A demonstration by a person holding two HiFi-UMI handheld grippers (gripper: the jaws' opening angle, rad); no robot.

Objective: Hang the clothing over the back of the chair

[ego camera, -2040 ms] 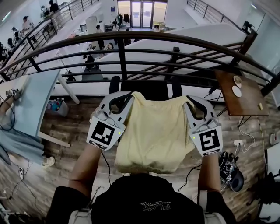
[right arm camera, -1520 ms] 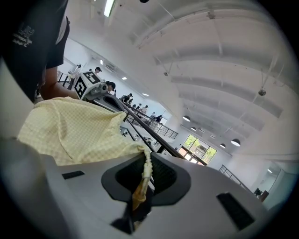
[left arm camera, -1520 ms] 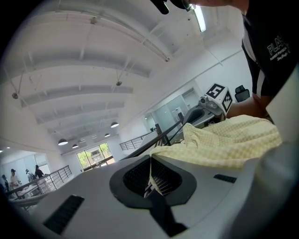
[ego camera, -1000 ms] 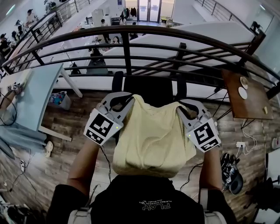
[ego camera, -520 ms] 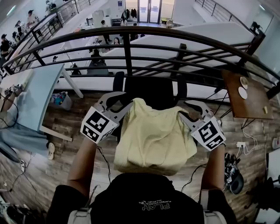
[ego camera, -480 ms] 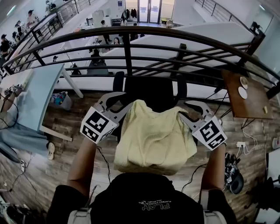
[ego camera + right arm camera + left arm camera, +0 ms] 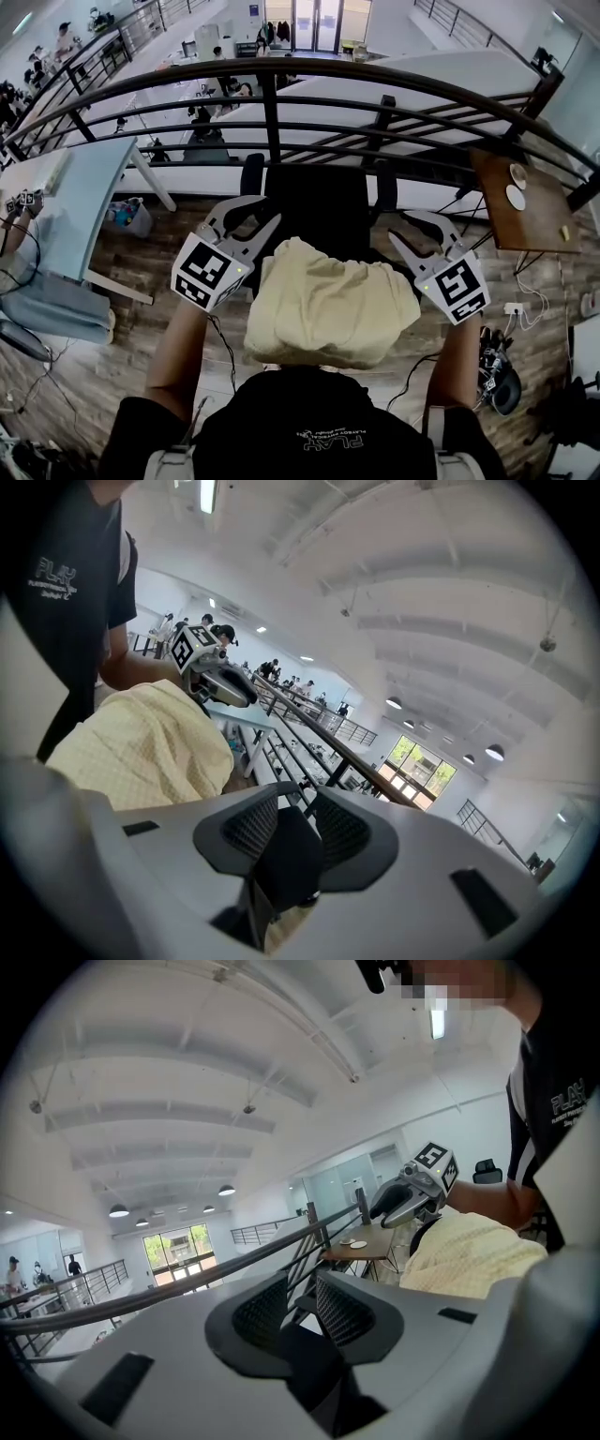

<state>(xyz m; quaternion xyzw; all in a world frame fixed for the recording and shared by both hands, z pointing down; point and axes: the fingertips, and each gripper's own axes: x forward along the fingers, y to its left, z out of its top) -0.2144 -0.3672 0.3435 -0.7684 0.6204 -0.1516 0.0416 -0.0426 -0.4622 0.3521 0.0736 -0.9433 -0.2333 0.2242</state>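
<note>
Clothing (image 7: 328, 309) lies bunched over the back of the chair (image 7: 319, 202) — neither gripper has hold of it.
The left gripper (image 7: 251, 214) and right gripper (image 7: 405, 225) flank the chair, jaws wide but closing, with no cloth between them. Heaped unevenly, the clothing could slide off the back. The cloth hides the chair's top edge, and how far it hangs down cannot be seen — nor what the dark shape between the right jaws is.

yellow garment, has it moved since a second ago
Yes. The yellow garment has slumped down: its top edge now sits lower against the black chair, baring more of it.
</note>
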